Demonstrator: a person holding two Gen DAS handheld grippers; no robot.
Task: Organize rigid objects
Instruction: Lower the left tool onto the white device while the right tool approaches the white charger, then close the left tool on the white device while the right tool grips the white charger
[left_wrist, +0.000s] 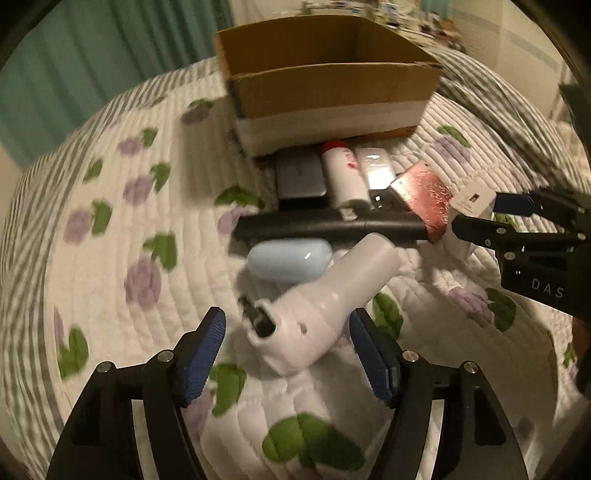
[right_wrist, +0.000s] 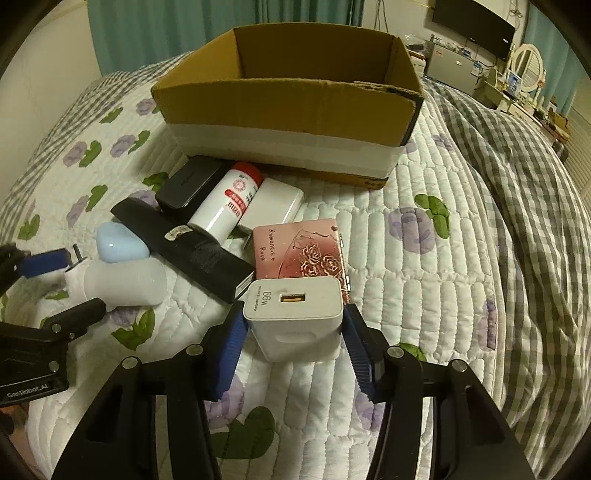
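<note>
Gripping the charger beside the box

Straddling a white plastic handheld device (left_wrist: 325, 291), the left gripper (left_wrist: 288, 347) stood wide, pads clear. The right gripper (right_wrist: 293, 332) clamped a white square 66W charger (right_wrist: 295, 314) on the floral quilt (right_wrist: 424, 266), near the open cardboard box (right_wrist: 288, 99).

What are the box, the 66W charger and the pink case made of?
Box: corrugated cardboard, matte brown, torn fluted rim, white tape band round the base. Charger: likely moulded plastic, smooth satin white, rounded edges. Pink case: glossy, reflective with embossed roses; metal or plastic, can't tell.
</note>
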